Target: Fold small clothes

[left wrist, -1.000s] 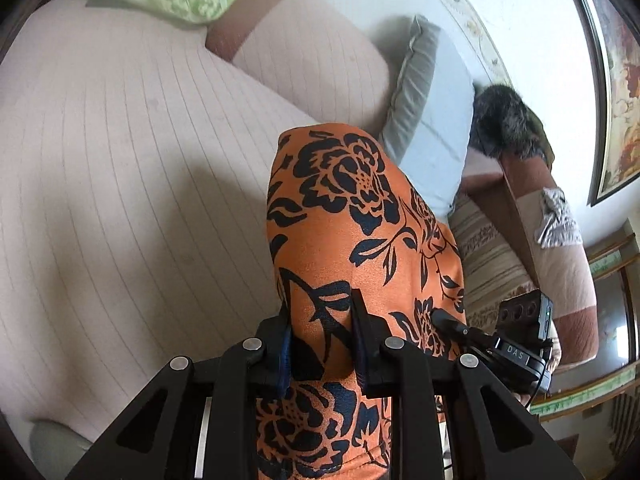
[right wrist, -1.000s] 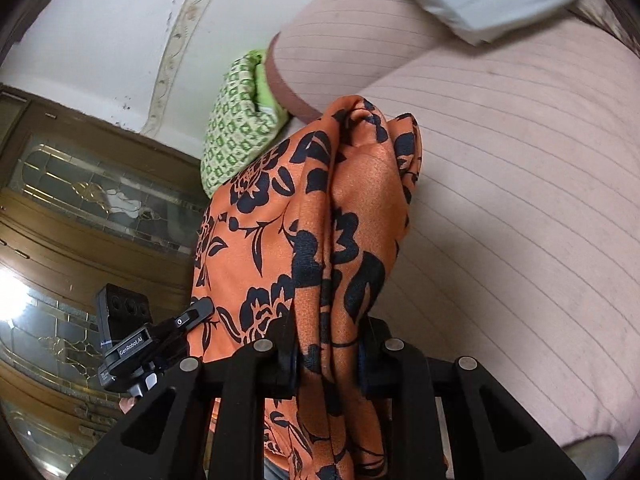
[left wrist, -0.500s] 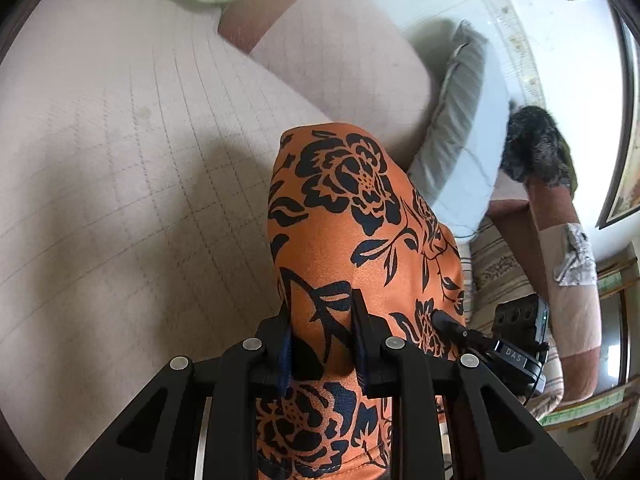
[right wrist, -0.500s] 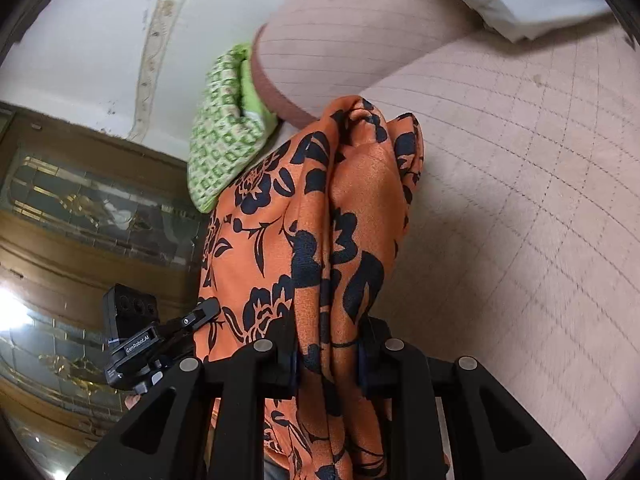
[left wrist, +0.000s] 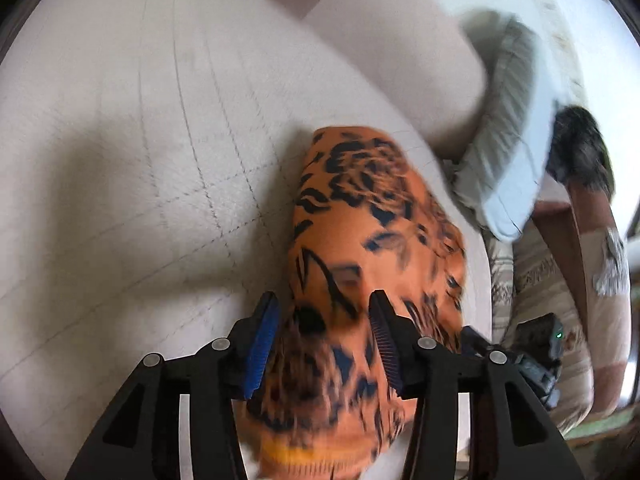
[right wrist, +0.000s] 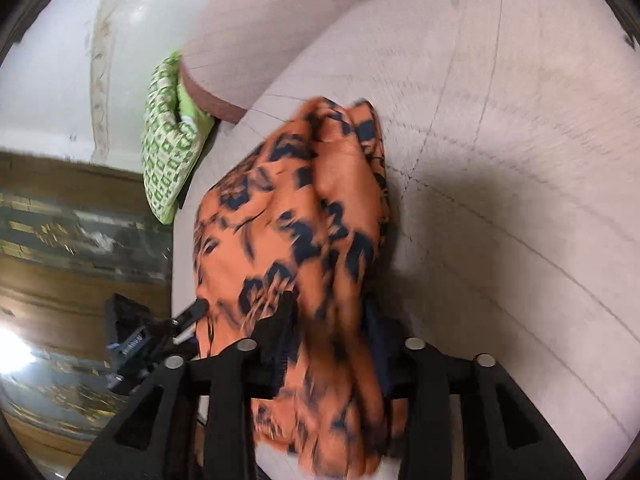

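Observation:
An orange cloth with black flowers (left wrist: 372, 240) lies bunched on the pale quilted sofa seat (left wrist: 140, 184). My left gripper (left wrist: 324, 316) is open, its blue-padded fingers standing apart on either side of the cloth. In the right wrist view the same cloth (right wrist: 304, 220) drapes over and between the fingers of my right gripper (right wrist: 328, 320), which also stand apart. Both views are motion-blurred. The right gripper (left wrist: 536, 344) shows at the lower right of the left wrist view, and the left gripper (right wrist: 152, 336) shows at the lower left of the right wrist view.
A grey cushion (left wrist: 504, 160) and a dark furry thing (left wrist: 580, 140) lie at the sofa's right end. A green patterned pillow (right wrist: 172, 140) sits at its left end, beside a wooden glass-fronted cabinet (right wrist: 60, 240). The sofa back (right wrist: 260, 20) rises behind.
Both grippers opened and let go of the orange cloth, which dropped toward the seat. Both cameras moved lower and closer to the sofa.

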A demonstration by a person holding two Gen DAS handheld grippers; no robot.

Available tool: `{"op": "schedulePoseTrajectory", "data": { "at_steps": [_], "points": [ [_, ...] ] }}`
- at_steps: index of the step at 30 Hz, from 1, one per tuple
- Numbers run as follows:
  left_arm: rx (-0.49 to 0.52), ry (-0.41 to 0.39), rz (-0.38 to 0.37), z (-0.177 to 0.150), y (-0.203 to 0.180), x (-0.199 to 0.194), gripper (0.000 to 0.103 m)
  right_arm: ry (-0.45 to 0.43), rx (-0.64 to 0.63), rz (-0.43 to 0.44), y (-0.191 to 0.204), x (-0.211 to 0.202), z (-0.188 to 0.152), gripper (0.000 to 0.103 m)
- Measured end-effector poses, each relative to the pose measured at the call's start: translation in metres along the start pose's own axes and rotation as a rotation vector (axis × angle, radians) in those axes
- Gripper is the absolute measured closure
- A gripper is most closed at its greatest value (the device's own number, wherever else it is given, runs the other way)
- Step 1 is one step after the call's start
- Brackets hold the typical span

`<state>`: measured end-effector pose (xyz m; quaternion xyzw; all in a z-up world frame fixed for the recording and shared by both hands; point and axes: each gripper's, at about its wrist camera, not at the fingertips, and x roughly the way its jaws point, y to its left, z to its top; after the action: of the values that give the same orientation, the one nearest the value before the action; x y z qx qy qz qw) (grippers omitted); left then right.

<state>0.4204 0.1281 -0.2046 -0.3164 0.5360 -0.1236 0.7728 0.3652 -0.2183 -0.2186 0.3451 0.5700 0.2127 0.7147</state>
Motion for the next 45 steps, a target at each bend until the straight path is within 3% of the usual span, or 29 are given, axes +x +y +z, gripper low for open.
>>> {"op": "schedulePoseTrajectory", "data": {
  "at_steps": [5,7,8,10,11,14,18,22,26,29,30,36,40,45],
  "points": [
    [0.028,0.037,0.011,-0.049,-0.003,-0.025,0.051,0.008,-0.075,-0.052,0.008,-0.023,-0.04,0.053],
    [0.03,0.05,0.054,-0.064,-0.002,-0.025,0.053,0.038,-0.069,-0.109,0.001,-0.016,-0.05,0.056],
    [0.022,0.054,0.069,-0.07,-0.001,-0.024,0.053,0.049,-0.064,-0.149,-0.003,-0.012,-0.053,0.064],
    [0.024,0.06,0.107,-0.075,-0.001,-0.021,0.065,0.051,-0.06,-0.155,-0.009,-0.008,-0.056,0.082],
    [0.033,0.064,0.12,-0.079,0.0,-0.021,0.078,0.046,-0.036,-0.136,-0.014,-0.01,-0.057,0.084],
    [0.016,0.052,0.115,-0.087,0.0,-0.025,0.088,0.012,-0.031,-0.128,-0.014,-0.024,-0.062,0.089],
    [0.045,0.054,0.167,-0.091,-0.001,-0.019,0.088,0.013,-0.052,-0.229,-0.017,-0.016,-0.062,0.09],
    [0.07,0.057,0.226,-0.094,0.002,-0.018,0.084,0.011,0.005,-0.208,-0.022,-0.008,-0.061,0.089],
    [0.11,0.044,0.23,-0.106,-0.003,-0.04,0.076,-0.011,-0.051,-0.19,-0.006,-0.029,-0.076,0.078],
    [0.103,0.035,0.196,-0.117,0.005,-0.06,0.068,-0.035,-0.078,-0.188,-0.001,-0.047,-0.091,0.054],
    [0.087,0.031,0.186,-0.119,0.007,-0.067,0.067,-0.04,-0.082,-0.182,-0.001,-0.05,-0.093,0.051],
    [0.043,0.004,0.127,-0.113,0.013,-0.085,0.052,-0.031,-0.049,-0.152,-0.008,-0.049,-0.094,0.047],
    [0.047,-0.015,0.148,-0.092,0.002,-0.071,0.043,-0.003,-0.002,-0.104,-0.014,-0.036,-0.083,0.041],
    [0.045,0.036,0.186,-0.077,0.004,-0.033,0.044,0.008,0.012,-0.148,-0.025,-0.015,-0.07,0.04]
  ]
}}
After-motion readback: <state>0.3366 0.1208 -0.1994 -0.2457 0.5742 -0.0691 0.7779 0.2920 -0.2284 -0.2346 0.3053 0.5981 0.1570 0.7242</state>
